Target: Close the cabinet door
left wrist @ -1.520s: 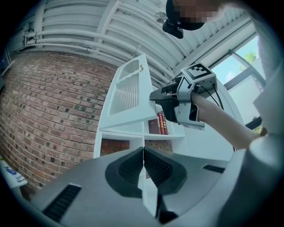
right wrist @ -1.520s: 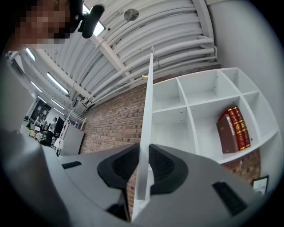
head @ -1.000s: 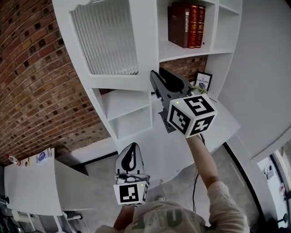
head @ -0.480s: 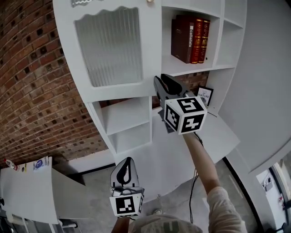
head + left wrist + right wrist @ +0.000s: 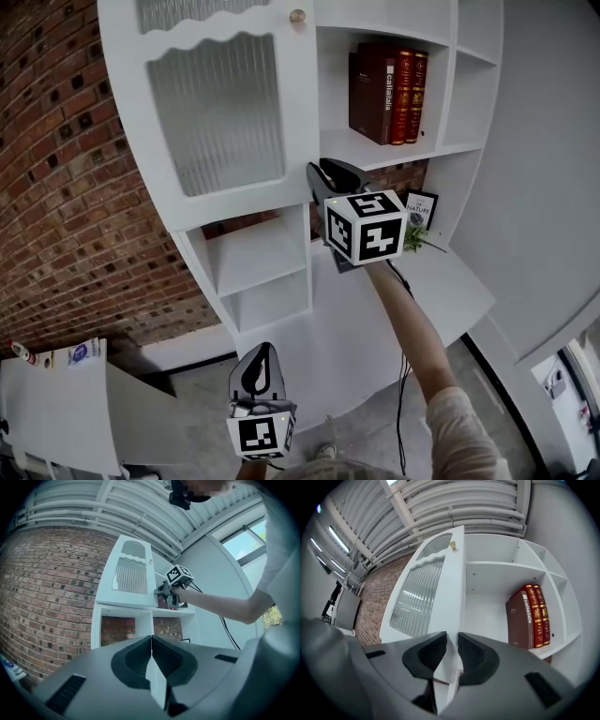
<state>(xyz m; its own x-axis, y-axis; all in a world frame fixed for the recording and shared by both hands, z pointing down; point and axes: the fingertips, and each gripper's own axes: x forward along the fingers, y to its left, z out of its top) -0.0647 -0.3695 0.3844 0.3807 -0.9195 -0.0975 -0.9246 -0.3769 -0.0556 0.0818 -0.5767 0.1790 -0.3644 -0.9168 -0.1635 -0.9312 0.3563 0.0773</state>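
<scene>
Brick wall (image 5: 56,187) beside cabinet door (image 5: 225,112), top cropped, pinched by right hand-held gripper (image 5: 452,646); left hand-held gripper (image 5: 151,644) closed.

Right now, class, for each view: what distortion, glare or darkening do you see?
Head view: sharp, but the wide lens bows the brick wall and the cabinet door. Left gripper view: fisheye, black corners, very bright window. Right gripper view: fisheye, black corners, light streaks glaring on the door's ribbed glass.
</scene>
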